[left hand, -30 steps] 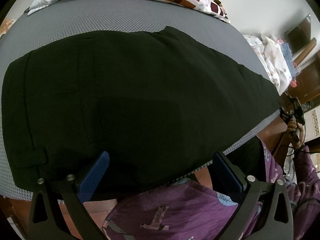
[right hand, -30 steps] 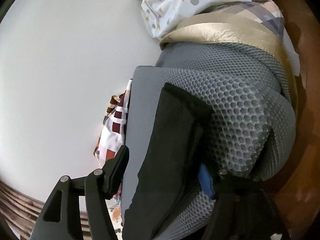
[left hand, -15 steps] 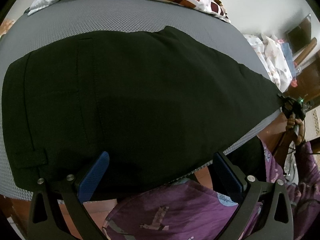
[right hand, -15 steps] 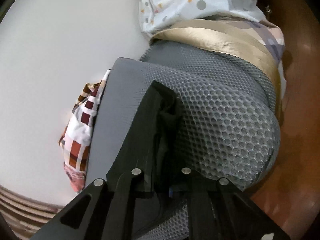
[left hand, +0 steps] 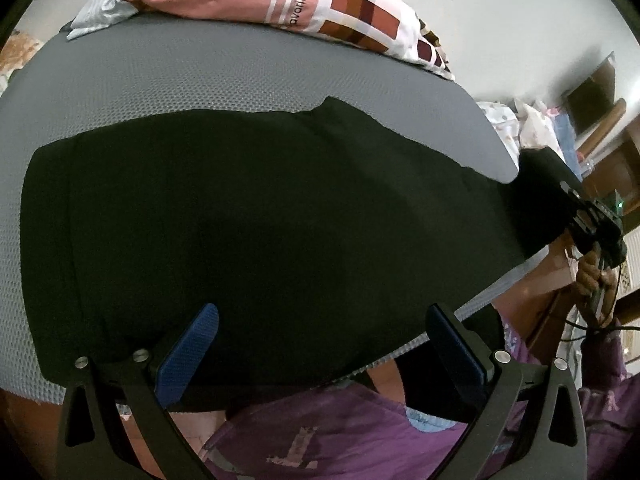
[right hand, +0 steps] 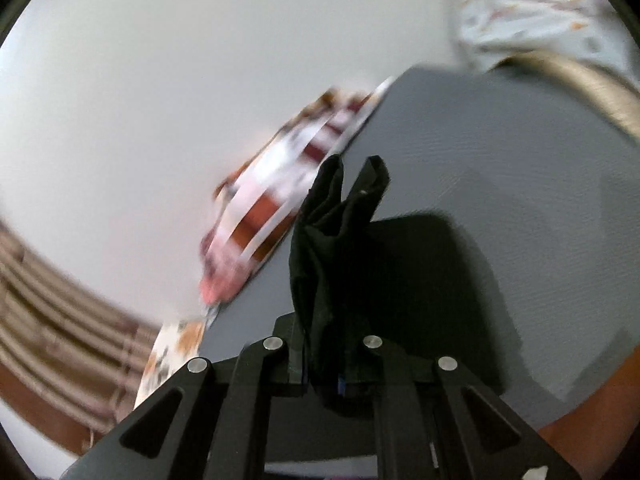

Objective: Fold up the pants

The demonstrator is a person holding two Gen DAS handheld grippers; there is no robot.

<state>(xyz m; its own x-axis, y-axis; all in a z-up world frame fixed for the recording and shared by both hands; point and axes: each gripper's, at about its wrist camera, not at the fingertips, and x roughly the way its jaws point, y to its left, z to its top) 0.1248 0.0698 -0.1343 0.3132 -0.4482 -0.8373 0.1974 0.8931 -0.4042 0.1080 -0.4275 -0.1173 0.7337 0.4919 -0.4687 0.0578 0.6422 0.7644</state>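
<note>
Black pants lie flat across the grey mesh mattress, waistband at the left, legs running right. My left gripper is open and empty, hovering over the near edge of the pants. My right gripper is shut on the pants' leg end and holds it lifted above the mattress. In the left wrist view the right gripper shows at the far right with the raised black cloth.
A pink and checked pillow lies along the far edge by the white wall. Patterned bedding is heaped past the right end. The person's purple sleeve is under my left gripper. Wooden furniture stands at right.
My right gripper closed on the leg end of the pants and lifted it up off the mattress edge. The left gripper stayed open in place.
</note>
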